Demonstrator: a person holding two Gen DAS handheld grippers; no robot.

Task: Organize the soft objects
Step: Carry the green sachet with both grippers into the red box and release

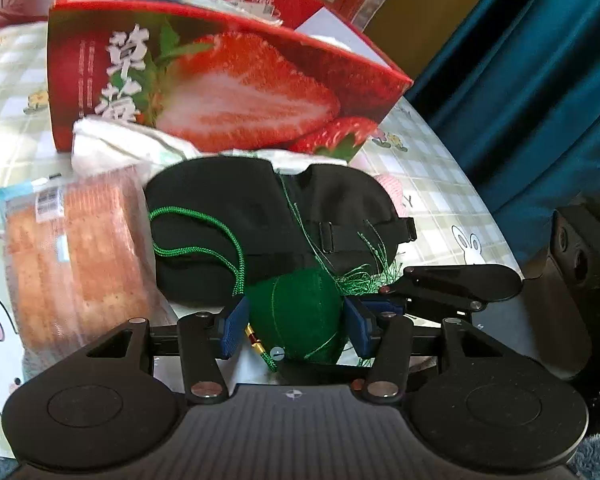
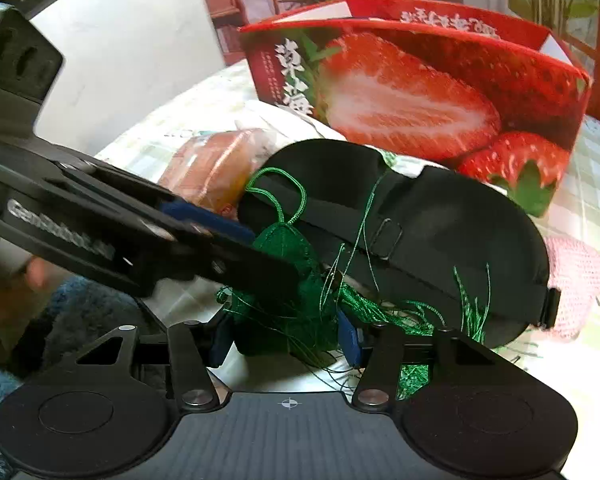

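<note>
Left wrist view: left gripper sits at lower centre, its blue pads pressed against both sides of a green stuffed sachet, jaws grasping it. Sachet's green cord loop lies on a black sleep mask directly above. Packaged sliced bread lies at left, touching the mask. Red strawberry box stands open at upper centre on a checked tablecloth.

Right wrist view: right gripper at lower centre brackets the sachet and its green tassel threads; whether its jaws are clenched cannot be determined. Left gripper enters from the left, reaching the sachet. Pink knitted item lies at right, beside the sleep mask.
</note>
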